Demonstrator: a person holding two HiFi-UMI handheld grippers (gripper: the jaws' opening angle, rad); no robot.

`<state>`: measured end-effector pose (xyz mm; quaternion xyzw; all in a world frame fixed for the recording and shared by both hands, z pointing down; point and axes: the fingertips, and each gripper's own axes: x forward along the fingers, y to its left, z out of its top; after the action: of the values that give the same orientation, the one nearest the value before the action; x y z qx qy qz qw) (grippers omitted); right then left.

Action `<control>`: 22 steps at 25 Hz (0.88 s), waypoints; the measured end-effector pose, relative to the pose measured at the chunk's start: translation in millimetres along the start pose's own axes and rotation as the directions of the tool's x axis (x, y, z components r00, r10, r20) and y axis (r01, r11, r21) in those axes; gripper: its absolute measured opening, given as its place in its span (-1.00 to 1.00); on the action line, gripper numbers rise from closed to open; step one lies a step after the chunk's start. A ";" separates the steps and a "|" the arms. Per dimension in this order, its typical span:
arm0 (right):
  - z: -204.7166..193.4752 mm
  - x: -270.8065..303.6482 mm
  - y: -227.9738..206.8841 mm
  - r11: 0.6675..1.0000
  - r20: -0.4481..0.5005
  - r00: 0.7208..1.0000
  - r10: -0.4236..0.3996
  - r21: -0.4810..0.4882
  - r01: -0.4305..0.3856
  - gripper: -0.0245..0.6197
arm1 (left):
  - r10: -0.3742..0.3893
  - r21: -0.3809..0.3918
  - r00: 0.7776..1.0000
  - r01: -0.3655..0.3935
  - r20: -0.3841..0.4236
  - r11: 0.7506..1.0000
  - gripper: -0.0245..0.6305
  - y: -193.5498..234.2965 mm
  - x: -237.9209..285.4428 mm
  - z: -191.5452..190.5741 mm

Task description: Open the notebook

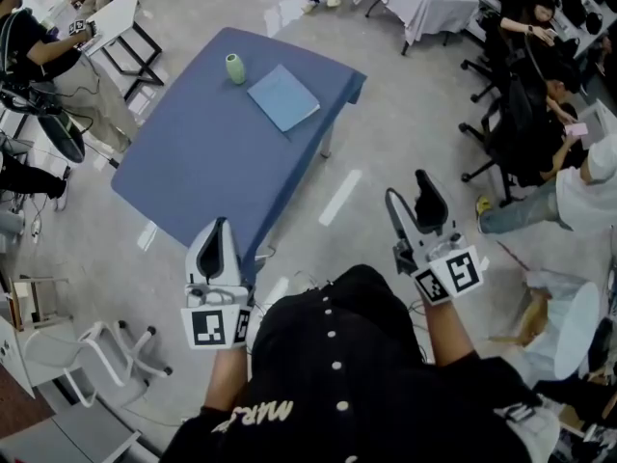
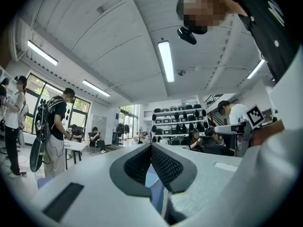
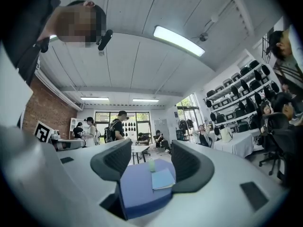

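Head view, right gripper (image 1: 405,189) level, fingers (image 1: 431,205) apart

Closed light-blue notebook (image 1: 283,97) flat on blue-covered bench (image 1: 207,162), just beside small green cup (image 1: 235,68). Nearer the camera, left gripper (image 1: 222,224) with jaws together, right gripper (image 1: 406,185) with jaws apart and empty, both well apart from notebook.

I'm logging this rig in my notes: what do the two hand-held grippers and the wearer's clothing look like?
The left pale grey plastic gripper and the right pale grey plastic gripper match: black textured fingers and a white cube with black square markers at each base. The person wears a black top with white buttons.
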<state>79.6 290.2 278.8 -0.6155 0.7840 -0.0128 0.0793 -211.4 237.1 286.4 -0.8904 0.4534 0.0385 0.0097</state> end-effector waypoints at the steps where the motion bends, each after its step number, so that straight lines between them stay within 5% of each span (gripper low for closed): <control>1: -2.7 3.9 2.8 1.000 -0.004 1.000 -0.004 -0.009 0.004 -0.14 | -0.008 -0.001 1.000 0.008 -0.004 1.000 -0.92 5.7 3.3 -1.9; 10: -21.0 48.1 -17.7 1.000 -0.041 0.999 -0.022 -0.013 0.022 -0.14 | -0.025 -0.003 0.999 0.025 -0.025 1.000 -0.92 30.2 52.3 -14.2; 22: -30.8 183.6 -135.1 0.998 -0.070 0.995 0.065 -0.008 -0.066 -0.15 | 0.066 0.013 0.997 -0.066 -0.033 0.998 -0.92 42.5 204.5 -26.3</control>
<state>163.2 77.5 305.2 -0.5891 0.8061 -0.0274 0.0491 -124.3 45.7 297.5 -0.8755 0.4828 0.0213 0.0064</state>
